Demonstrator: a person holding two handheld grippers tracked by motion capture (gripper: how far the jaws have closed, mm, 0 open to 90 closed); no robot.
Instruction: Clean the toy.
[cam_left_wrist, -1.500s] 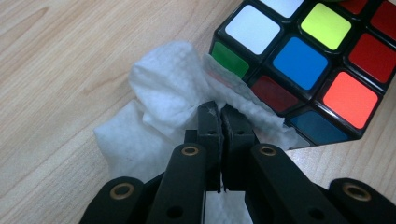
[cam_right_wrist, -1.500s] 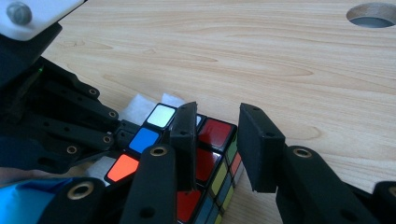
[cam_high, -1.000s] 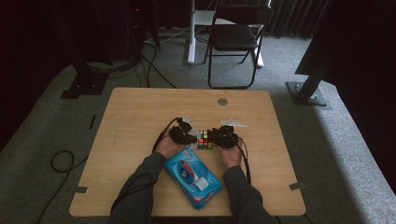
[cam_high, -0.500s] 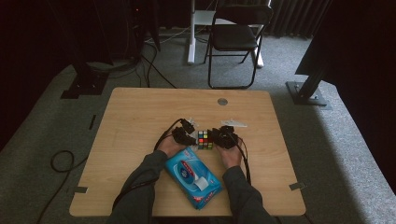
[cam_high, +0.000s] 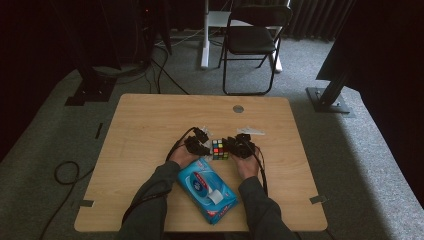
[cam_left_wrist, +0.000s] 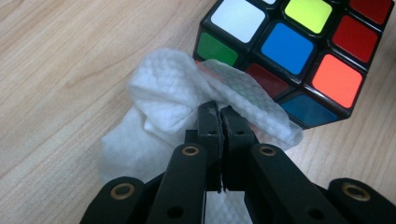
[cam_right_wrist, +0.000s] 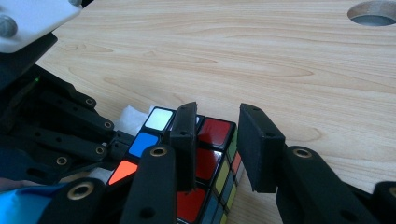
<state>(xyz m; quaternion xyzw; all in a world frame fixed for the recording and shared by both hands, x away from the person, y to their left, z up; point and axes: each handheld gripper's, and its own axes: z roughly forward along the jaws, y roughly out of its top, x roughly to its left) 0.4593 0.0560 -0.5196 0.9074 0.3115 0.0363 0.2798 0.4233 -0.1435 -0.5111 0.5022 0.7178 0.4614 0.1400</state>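
- Pinching a white wet wipe (cam_left_wrist: 177, 100) in my left gripper (cam_left_wrist: 218, 112), I have the jaws pressed together on a fold of it, and the wipe's upper edge lies against the lower side of the Rubik's cube (cam_left_wrist: 299, 51).
- My right gripper (cam_right_wrist: 217, 140) is partly open: one jaw lies across the top of the cube (cam_right_wrist: 205, 158), the other stands off its far side with a gap between them, so I cannot tell whether it truly grips the cube.
- In the high view the cube (cam_high: 219, 149) sits on the wooden table (cam_high: 150, 120) near its middle, directly between my left gripper (cam_high: 197, 145) and my right gripper (cam_high: 239, 146).
- A blue pack of wet wipes (cam_high: 207, 190) lies just in front of the cube, between my forearms, angled across the near edge.
- A round cable hole (cam_high: 238, 108) shows in the table towards the far edge, well apart from the cube.
- A black folding chair (cam_high: 252, 37) stands on the grey carpet beyond the table.
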